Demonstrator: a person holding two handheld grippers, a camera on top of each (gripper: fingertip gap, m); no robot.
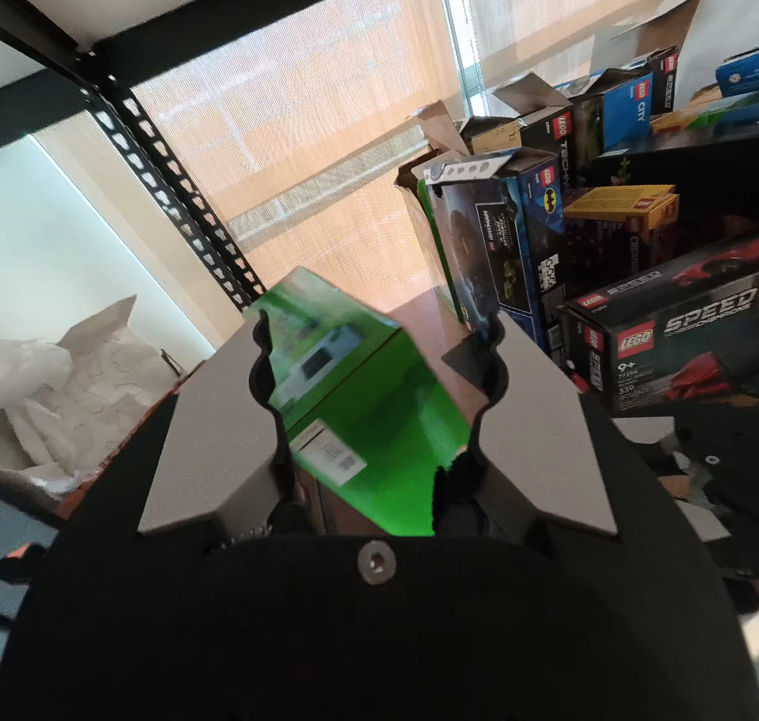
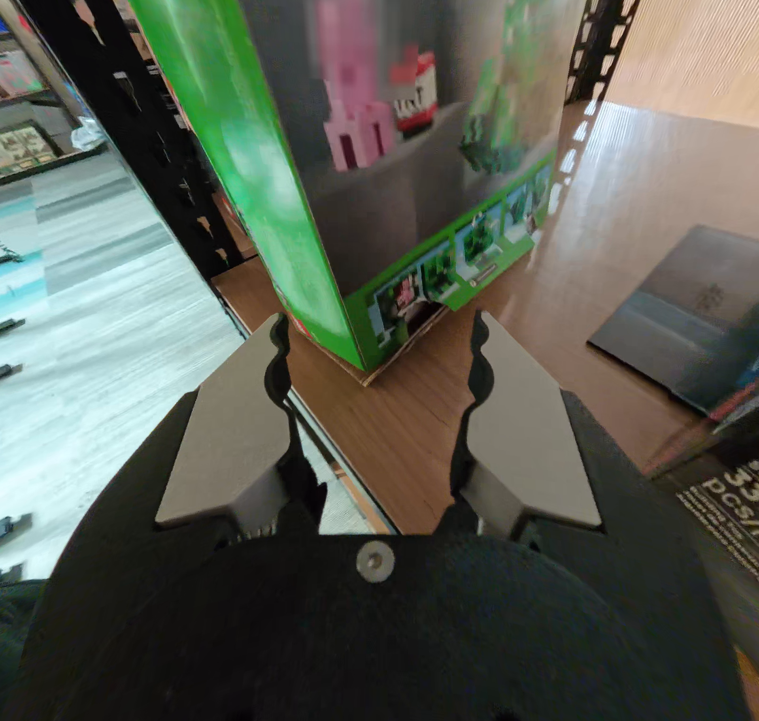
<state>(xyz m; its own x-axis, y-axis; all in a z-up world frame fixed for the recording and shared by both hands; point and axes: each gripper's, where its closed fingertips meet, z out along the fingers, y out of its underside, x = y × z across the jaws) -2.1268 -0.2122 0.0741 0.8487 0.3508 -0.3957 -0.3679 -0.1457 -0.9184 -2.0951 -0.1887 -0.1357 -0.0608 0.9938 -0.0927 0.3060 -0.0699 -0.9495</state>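
Gripping a green toy box [image 1: 369,405], left gripper [image 1: 378,332] closed on its top, right gripper [image 2: 378,332] wide open, empty, near box's bottom corner on wooden shelf [image 2: 410,434].

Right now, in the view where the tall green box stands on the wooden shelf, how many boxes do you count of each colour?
Green cardboard box, standing upright: 1
Dark grey-blue flat box, lying down: 1
Black cardboard box with white print, at the lower right edge: 1
Total: 3
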